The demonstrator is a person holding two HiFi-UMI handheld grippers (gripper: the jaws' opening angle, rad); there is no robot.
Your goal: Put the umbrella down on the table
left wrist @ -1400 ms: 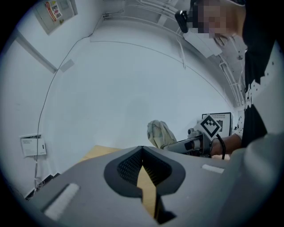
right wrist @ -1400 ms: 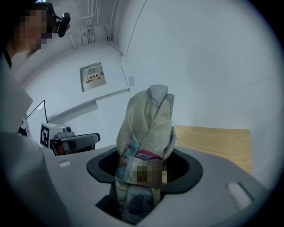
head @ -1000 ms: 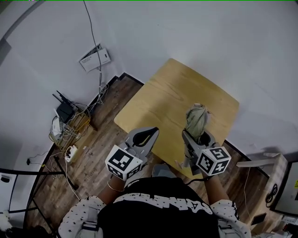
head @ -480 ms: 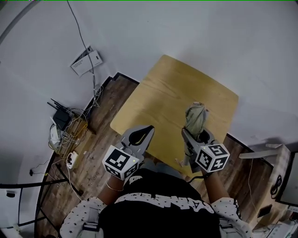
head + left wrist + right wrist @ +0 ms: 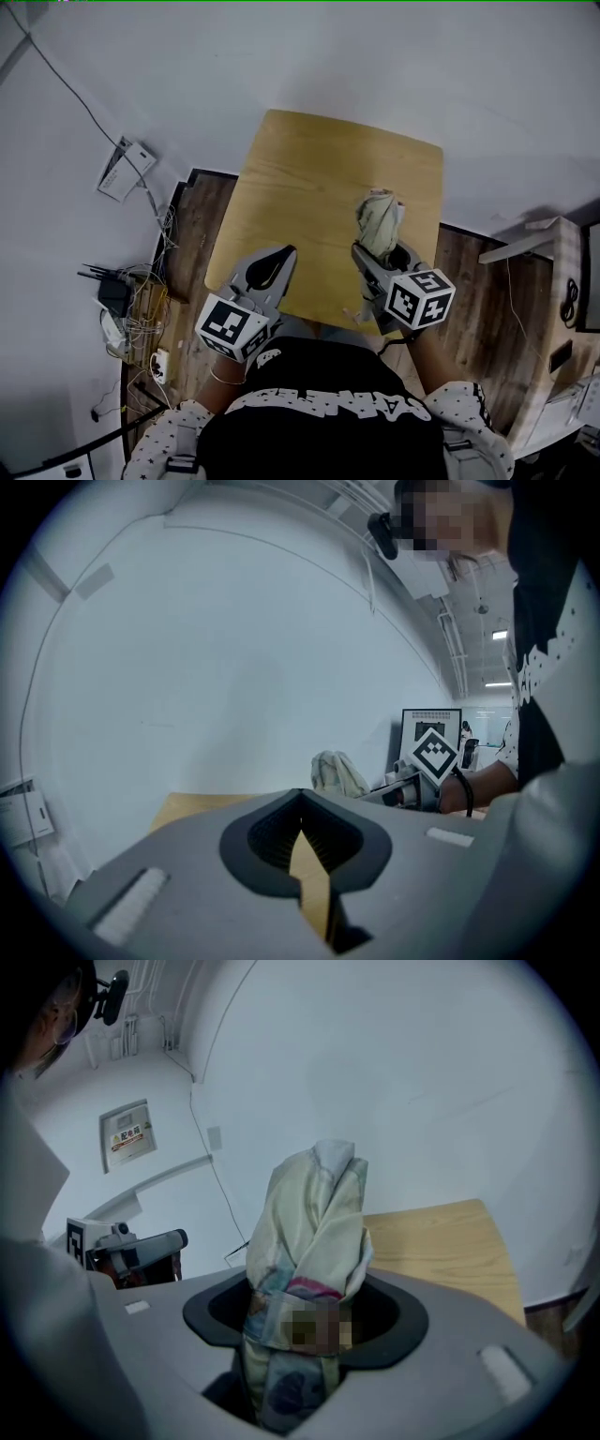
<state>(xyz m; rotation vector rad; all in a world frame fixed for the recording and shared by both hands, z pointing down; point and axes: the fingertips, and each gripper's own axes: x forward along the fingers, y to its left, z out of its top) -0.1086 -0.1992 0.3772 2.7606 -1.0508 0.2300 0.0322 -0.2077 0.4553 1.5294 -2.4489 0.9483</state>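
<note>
A folded, pale cream umbrella (image 5: 379, 217) stands nearly upright in my right gripper (image 5: 380, 258), which is shut on its lower part above the near right part of the wooden table (image 5: 309, 187). In the right gripper view the umbrella (image 5: 314, 1232) rises out of the gripper (image 5: 305, 1326), its strap wrapped round it. My left gripper (image 5: 281, 255) hovers at the table's near edge, jaws together with nothing between them. The left gripper view shows that gripper (image 5: 302, 803) with only a thin slit, and the umbrella (image 5: 337, 772) off to the right.
White walls close in behind the table. On the wooden floor at the left lie a router and tangled cables (image 5: 117, 300), with a wall box (image 5: 122, 167) above. A white shelf (image 5: 525, 239) stands at the right.
The view has swung, so the table now sits more squarely ahead. Both grippers have shifted a little along the table's near edge. The umbrella stays in the right gripper.
</note>
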